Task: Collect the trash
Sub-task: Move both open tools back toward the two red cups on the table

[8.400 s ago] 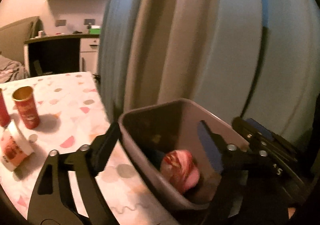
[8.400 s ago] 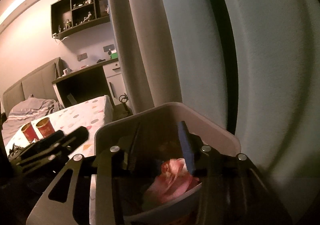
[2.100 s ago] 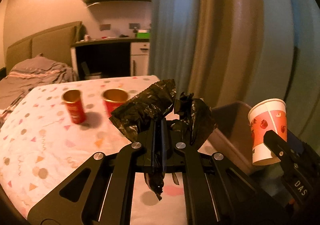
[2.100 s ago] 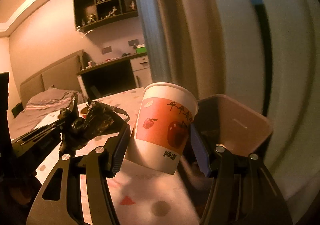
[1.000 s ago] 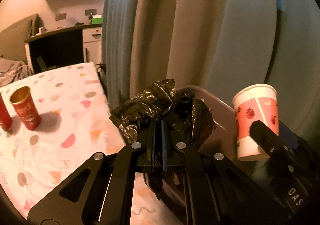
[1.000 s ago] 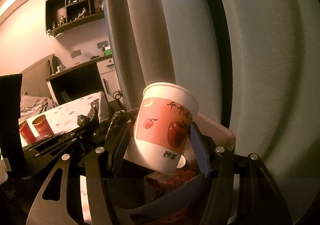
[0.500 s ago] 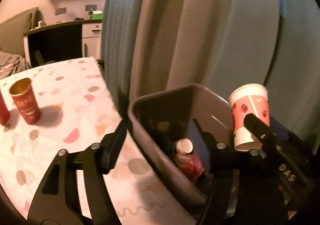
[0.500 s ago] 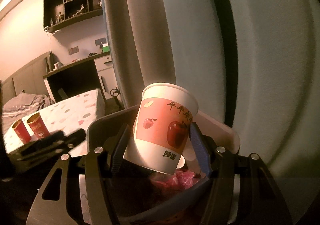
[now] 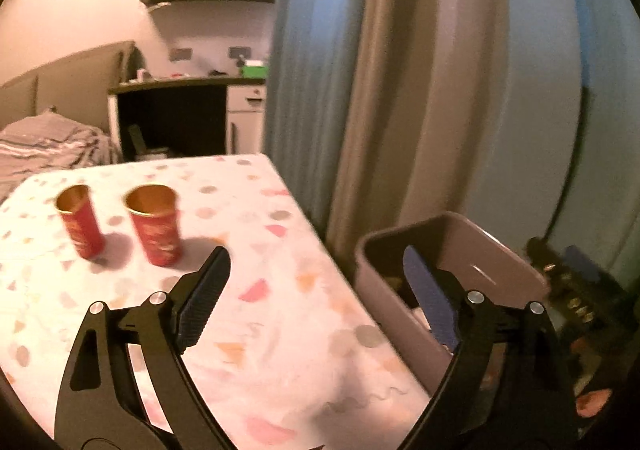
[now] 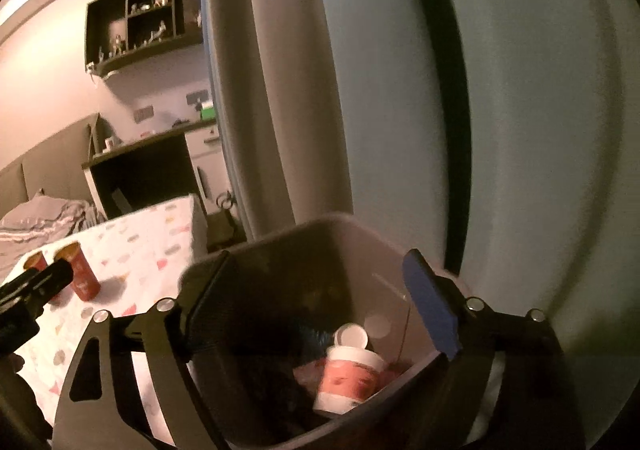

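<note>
my right tool [image 10: 316, 298] is opening, empty, over the bin [image 10: 360, 234]; a cup [image 10: 350, 378] lies inside. my left tool [image 9: 316, 290] is opening, empty, above the table [image 9: 256, 250].

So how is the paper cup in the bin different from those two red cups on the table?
The paper cup lies tipped inside the trash bin, among other rubbish; the two red cups stand upright on the patterned table. The paper cup is white with a pinkish-red printed panel; the red cups are red all round with gold insides. The paper cup looks squatter, the red cups slimmer, though the lens distorts. All three are open-topped, tapered cups.
</note>
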Motion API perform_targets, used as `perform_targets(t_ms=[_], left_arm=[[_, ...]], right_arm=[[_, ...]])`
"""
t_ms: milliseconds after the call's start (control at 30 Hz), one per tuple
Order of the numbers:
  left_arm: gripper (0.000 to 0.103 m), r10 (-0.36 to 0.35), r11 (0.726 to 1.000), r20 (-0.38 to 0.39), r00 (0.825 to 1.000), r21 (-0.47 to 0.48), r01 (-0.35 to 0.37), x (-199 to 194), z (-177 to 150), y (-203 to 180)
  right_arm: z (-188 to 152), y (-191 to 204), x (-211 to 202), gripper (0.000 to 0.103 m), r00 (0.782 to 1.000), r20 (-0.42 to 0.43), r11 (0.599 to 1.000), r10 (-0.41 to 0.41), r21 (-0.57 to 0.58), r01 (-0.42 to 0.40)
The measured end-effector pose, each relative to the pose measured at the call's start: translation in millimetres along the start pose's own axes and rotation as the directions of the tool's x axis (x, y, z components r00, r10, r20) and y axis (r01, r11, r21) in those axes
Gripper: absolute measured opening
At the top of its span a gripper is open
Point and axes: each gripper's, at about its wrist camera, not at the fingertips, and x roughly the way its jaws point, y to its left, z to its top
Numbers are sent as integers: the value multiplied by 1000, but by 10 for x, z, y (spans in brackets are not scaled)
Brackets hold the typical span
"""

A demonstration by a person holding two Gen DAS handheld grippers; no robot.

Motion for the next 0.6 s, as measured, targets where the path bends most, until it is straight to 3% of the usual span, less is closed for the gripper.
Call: perform_targets(t_ms=[167, 600], left_arm=[[89, 67, 998, 10, 998, -19, -66, -138, 13, 283], [89, 250, 966, 20, 968, -67, -248, -541, -33, 1107]], right_arm=[[21, 157, -223, 88, 998, 51, 999, 31, -26, -29], [-117, 948, -415, 92, 984, 20, 980, 177, -91, -175]])
